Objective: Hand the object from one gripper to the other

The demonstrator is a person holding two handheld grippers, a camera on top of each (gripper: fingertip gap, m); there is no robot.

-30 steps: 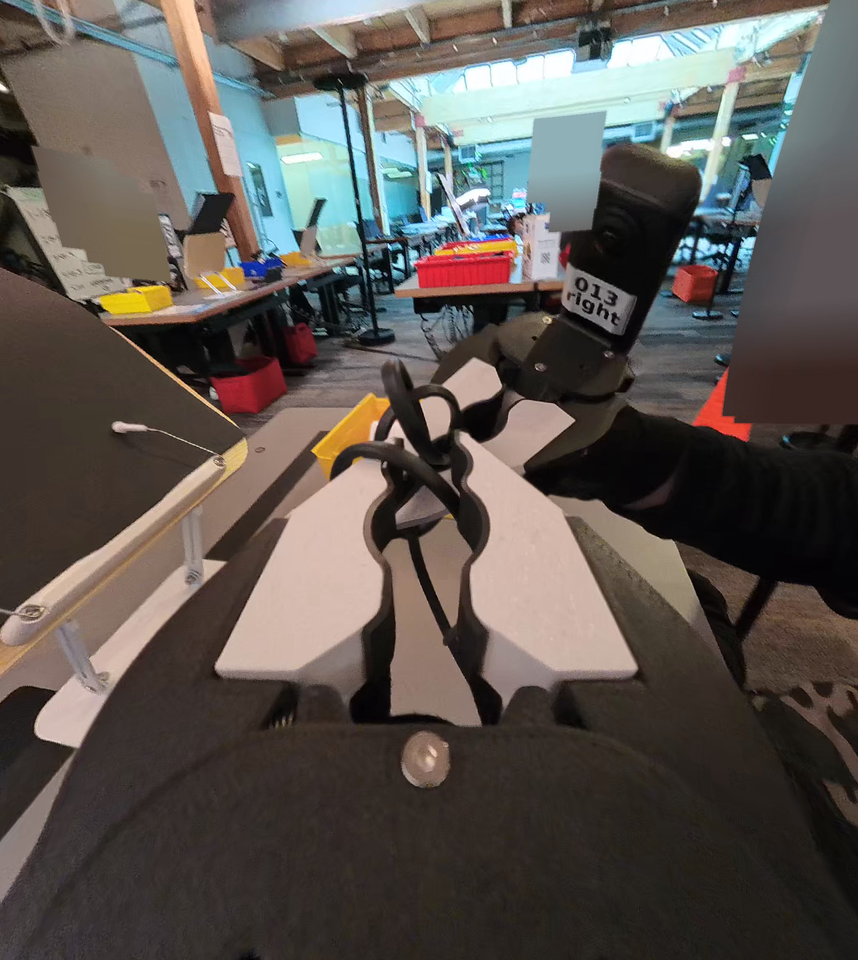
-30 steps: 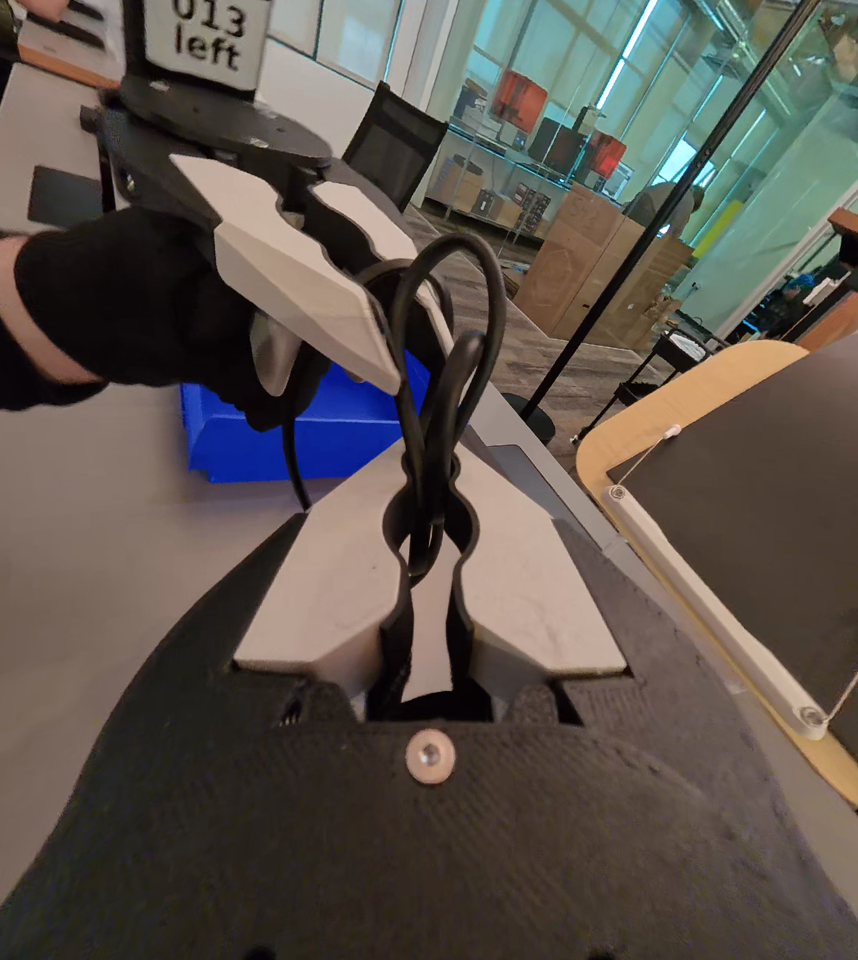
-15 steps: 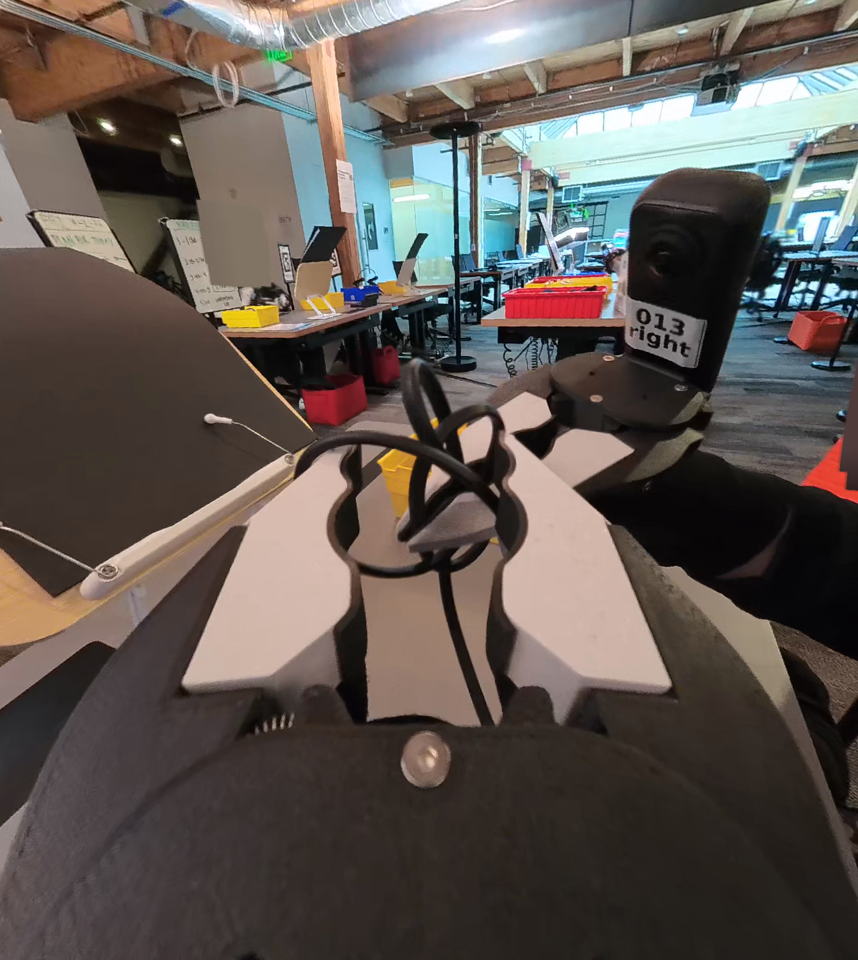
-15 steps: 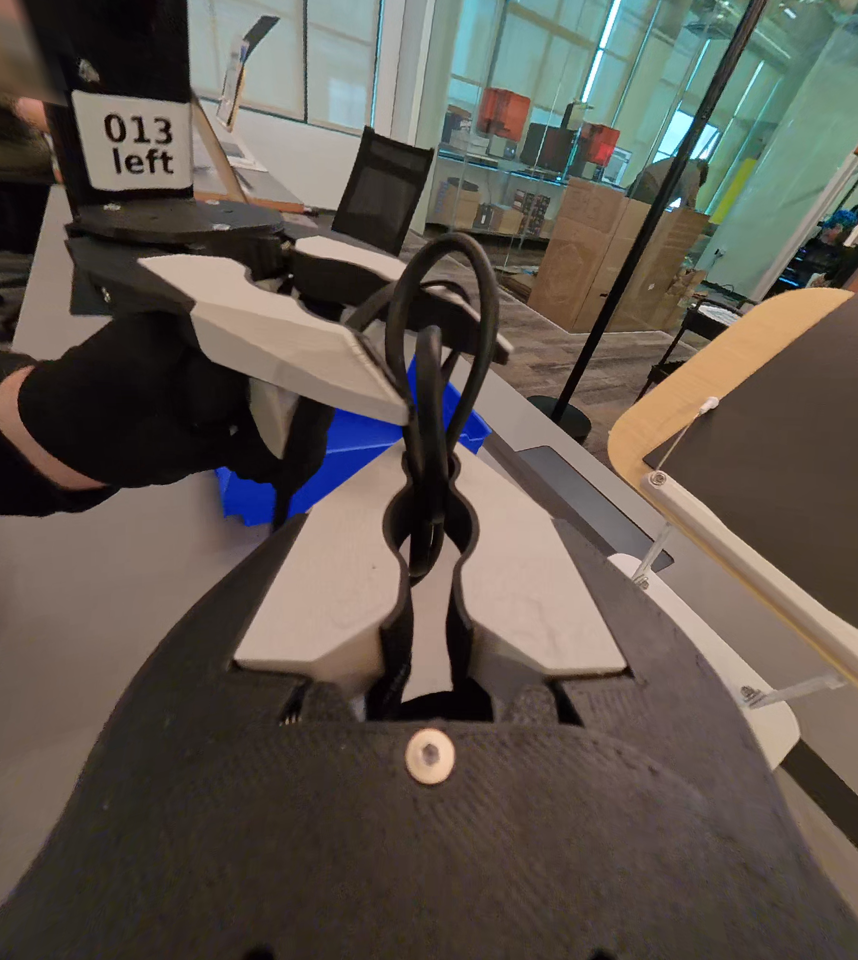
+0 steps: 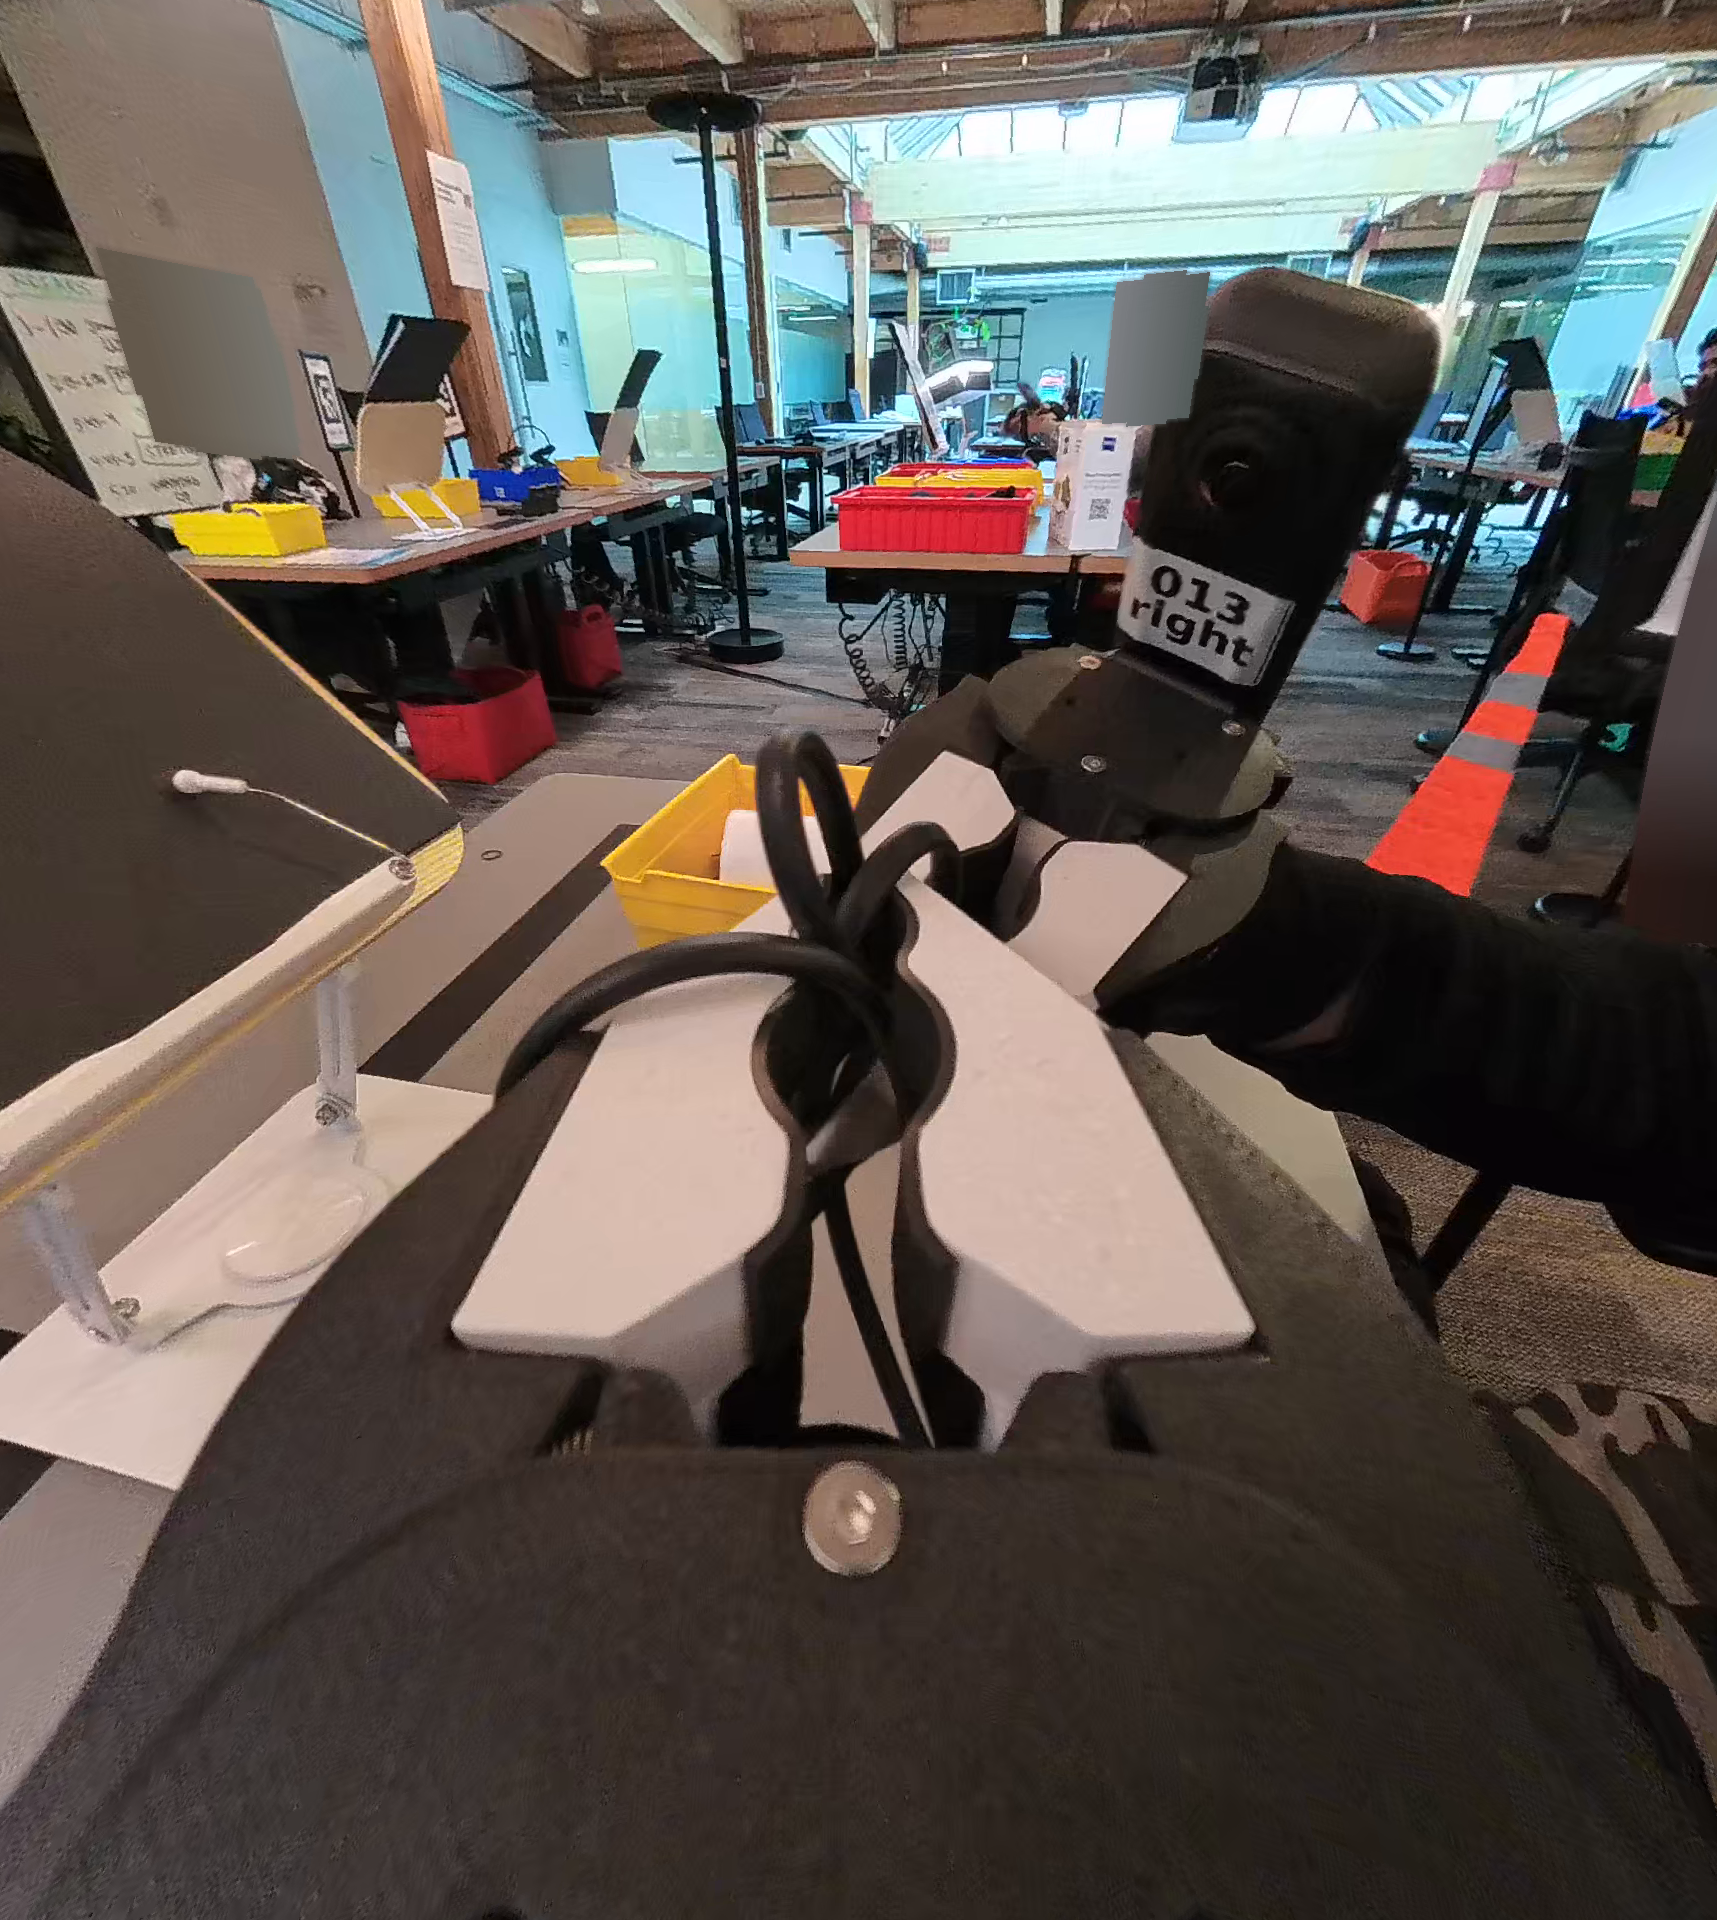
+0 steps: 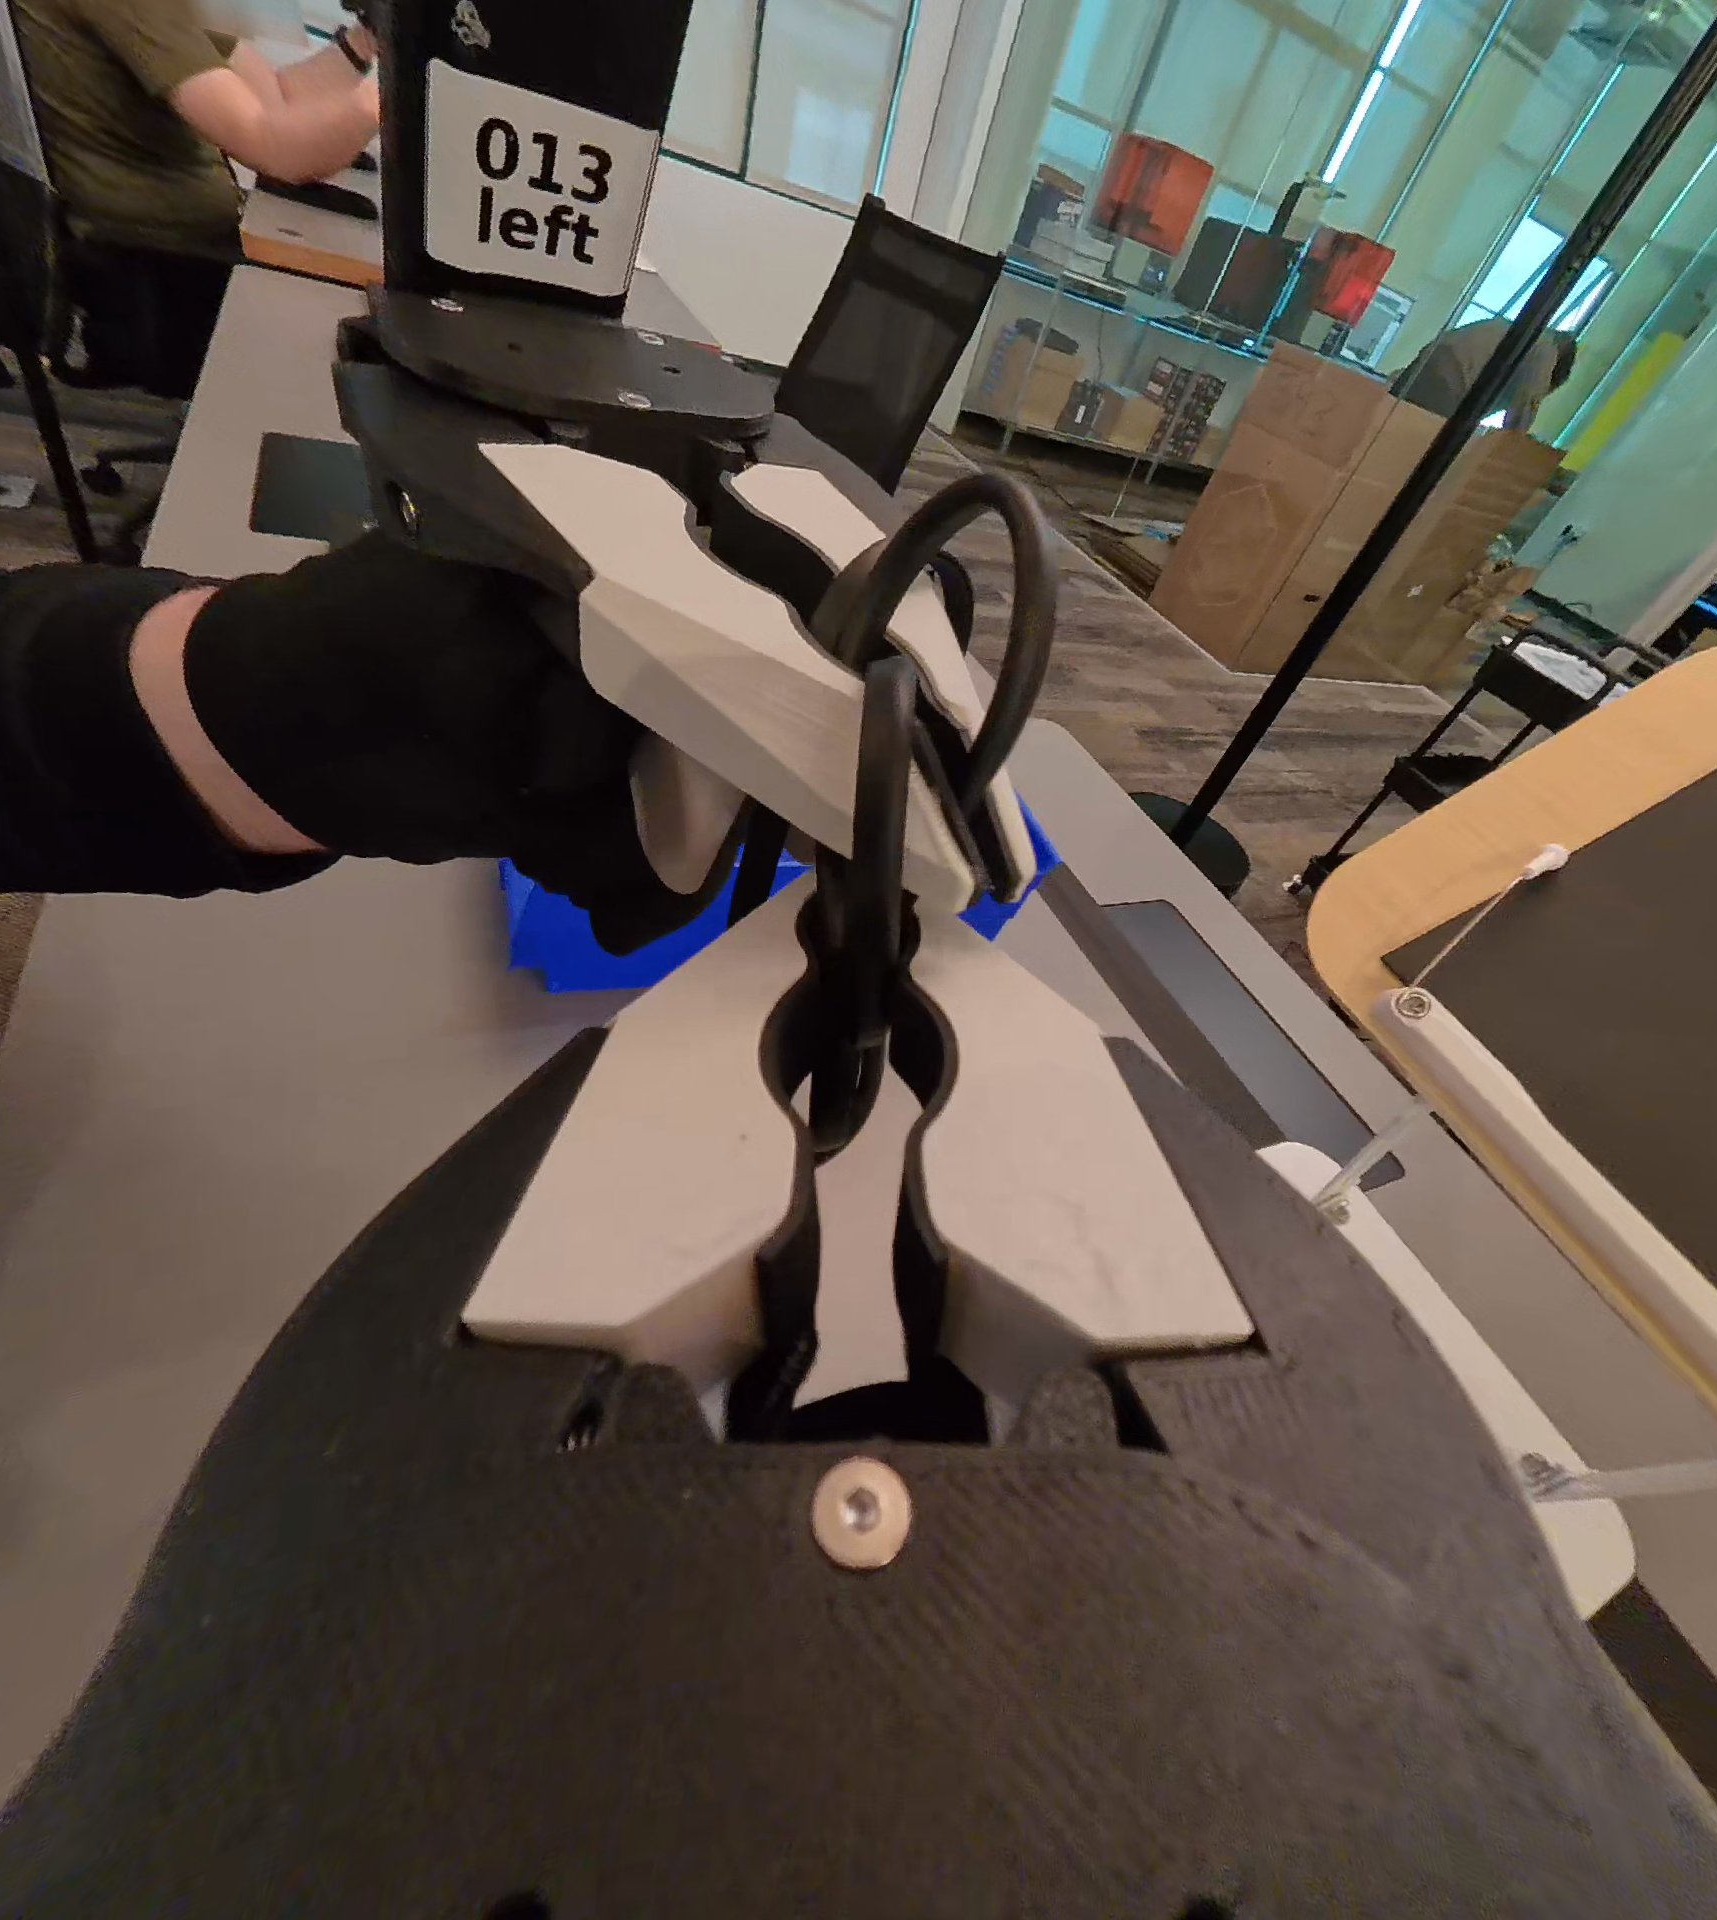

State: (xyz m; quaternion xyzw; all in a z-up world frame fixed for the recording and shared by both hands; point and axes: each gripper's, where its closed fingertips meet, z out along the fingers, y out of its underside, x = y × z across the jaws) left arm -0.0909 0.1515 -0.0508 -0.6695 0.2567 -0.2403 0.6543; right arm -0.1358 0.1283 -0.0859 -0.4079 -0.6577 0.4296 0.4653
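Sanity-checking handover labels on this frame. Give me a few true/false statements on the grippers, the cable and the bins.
1. The right gripper is shut on the black cable. True.
2. The left gripper is wide open and clear of the cable. False: its jaws are closed around the cable too, so both hold it.
3. A yellow bin sits beyond the left gripper in the left wrist view. True.
4. The bin under the left gripper in the right wrist view is red. False: it is a blue bin.
5. The cable lies flat on the table. False: it is held looped in the air.
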